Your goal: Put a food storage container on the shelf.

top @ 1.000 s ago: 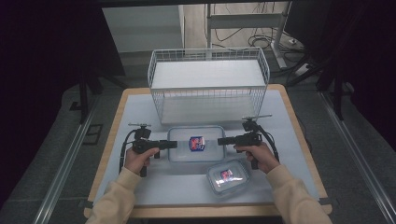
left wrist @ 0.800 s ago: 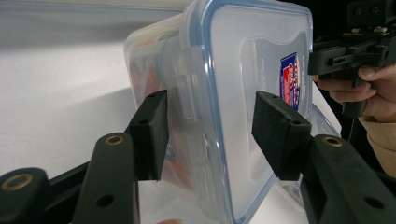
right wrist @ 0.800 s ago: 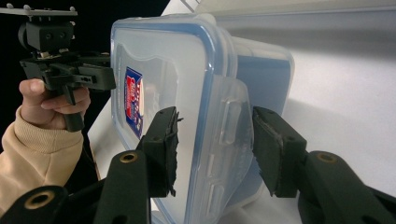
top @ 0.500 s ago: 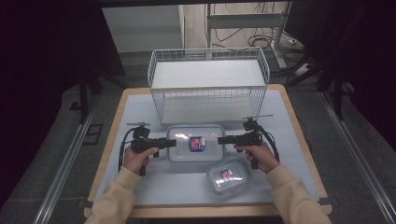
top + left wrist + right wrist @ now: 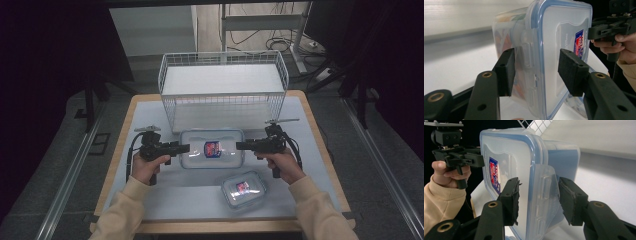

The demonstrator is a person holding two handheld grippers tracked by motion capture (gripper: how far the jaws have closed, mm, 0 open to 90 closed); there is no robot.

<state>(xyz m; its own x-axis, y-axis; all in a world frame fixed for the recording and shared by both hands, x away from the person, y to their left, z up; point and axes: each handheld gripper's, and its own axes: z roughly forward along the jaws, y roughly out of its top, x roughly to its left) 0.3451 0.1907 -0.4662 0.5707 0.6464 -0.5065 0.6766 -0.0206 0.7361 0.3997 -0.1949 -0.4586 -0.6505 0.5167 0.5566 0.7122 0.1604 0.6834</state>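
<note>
A large clear container (image 5: 212, 148) with a blue-rimmed lid and a red-and-blue label hangs level between my two grippers, just in front of the wire basket. My left gripper (image 5: 186, 147) grips its left end, and in the left gripper view the gripper (image 5: 536, 52) has one pad on the container's (image 5: 564, 30) lid and one on its underside, astride the end latch. My right gripper (image 5: 239, 145) holds the right end the same way. In the right gripper view the gripper (image 5: 539, 181) clamps the container (image 5: 506, 152) across its latch.
A smaller lidded container (image 5: 243, 189) lies on the grey mat (image 5: 150, 200) near the front right. A white wire basket (image 5: 222, 90) stands at the back of the table, its front wall close behind the held container.
My left gripper and the left end of the large container have risen a little. The right hand has stayed about where it was.
</note>
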